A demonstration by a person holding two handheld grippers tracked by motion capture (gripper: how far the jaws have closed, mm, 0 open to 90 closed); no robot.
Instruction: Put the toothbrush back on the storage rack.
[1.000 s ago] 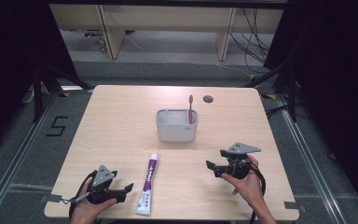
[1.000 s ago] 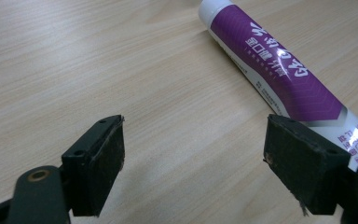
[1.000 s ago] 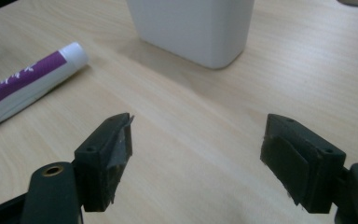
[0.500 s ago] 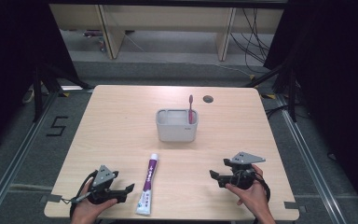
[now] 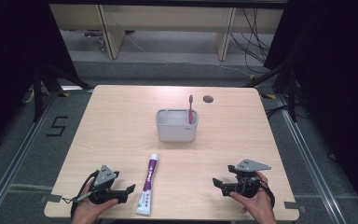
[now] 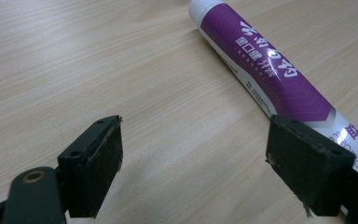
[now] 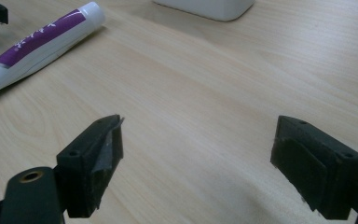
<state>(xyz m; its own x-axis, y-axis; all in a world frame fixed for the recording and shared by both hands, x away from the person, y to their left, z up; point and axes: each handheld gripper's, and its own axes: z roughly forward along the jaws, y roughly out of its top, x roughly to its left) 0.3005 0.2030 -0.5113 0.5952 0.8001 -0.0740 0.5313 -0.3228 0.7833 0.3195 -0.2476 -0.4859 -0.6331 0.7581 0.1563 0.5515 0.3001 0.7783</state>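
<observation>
A purple and white toothpaste tube (image 5: 148,183) lies flat near the table's front edge, cap end pointing away. Just left of it rests my left gripper (image 5: 128,190), open and empty; in the left gripper view the tube (image 6: 265,70) runs past the right jaw. My right gripper (image 5: 216,183) sits at the front right, open, holding nothing, with bare wood between its jaws. A white holder box (image 5: 176,125) stands mid-table with a pink toothbrush (image 5: 190,108) upright in its right end. In the right gripper view the tube (image 7: 37,44) lies at far left and the box (image 7: 205,7) at the top.
The wooden table (image 5: 121,126) has a small dark round hole (image 5: 208,99) behind the box. Dark floor, metal rails and shelving legs surround the table. A "5" mark (image 5: 56,126) is taped on the floor at left.
My right gripper has drawn back toward the front edge and down onto the table. The left gripper has barely moved. Tube, box and toothbrush stay in place.
</observation>
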